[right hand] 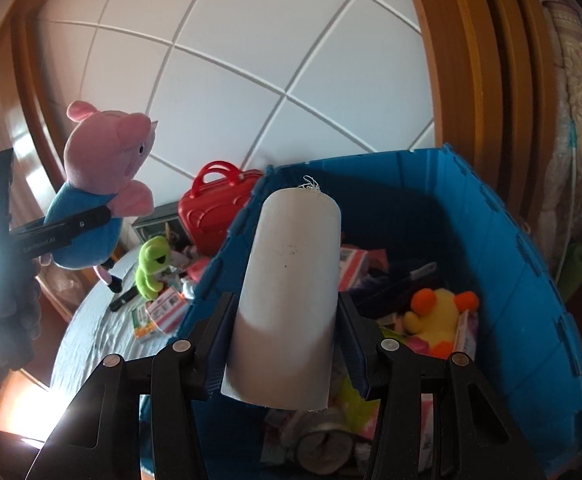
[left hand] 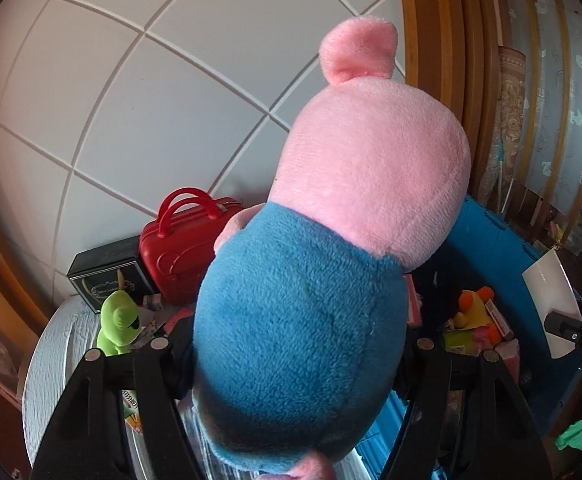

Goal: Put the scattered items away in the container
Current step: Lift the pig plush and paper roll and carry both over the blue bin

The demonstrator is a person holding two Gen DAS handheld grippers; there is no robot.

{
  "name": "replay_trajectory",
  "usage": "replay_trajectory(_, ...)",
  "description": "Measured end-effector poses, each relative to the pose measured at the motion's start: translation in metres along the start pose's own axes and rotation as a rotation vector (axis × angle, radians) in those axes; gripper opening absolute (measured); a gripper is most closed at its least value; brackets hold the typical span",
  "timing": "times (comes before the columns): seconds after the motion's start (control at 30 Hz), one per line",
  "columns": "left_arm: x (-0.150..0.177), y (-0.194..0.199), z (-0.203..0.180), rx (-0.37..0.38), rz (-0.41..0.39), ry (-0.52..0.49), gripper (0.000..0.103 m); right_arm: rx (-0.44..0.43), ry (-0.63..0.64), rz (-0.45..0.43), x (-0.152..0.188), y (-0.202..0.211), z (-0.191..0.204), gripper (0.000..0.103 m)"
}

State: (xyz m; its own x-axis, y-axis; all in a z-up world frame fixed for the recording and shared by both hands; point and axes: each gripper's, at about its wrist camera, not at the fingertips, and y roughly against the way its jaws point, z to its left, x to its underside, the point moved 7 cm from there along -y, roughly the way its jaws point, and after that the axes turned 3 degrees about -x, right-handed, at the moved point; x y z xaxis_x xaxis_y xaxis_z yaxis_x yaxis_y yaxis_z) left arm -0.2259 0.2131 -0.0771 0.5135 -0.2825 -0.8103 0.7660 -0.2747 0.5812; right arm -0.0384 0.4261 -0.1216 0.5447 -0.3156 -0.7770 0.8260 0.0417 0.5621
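Observation:
A plush pig (left hand: 331,240) with a pink head and blue body fills the left wrist view, and my left gripper (left hand: 293,344) is shut on its blue belly. The right wrist view shows that pig (right hand: 103,184) held up in the air left of the blue bin (right hand: 531,280), above the table. My right gripper (right hand: 287,320) is shut on a pale grey tube (right hand: 291,280), which stands upright over the bin's near left wall. Inside the bin lie a yellow duck plush (right hand: 435,320), several small packets and a roll of tape (right hand: 323,448).
On the round cloth-covered table (right hand: 91,332) left of the bin are a red toy suitcase (right hand: 215,216), a green frog plush (right hand: 153,264), a black box (left hand: 107,280) and several small cartons (right hand: 159,312). A white panelled wall stands behind, and wooden frames at both sides.

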Motion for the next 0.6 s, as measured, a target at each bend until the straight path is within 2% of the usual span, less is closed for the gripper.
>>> replay_trajectory(0.37,-0.053,-0.057,-0.103,0.158,0.015,-0.146,0.07,0.143,-0.072,0.02,0.009,0.015,-0.075,0.048)
replay_trajectory(0.6,-0.086,-0.086,-0.143,0.21,0.021,-0.209,0.07,0.186,-0.115,0.035,0.013,0.02,-0.102,0.048)
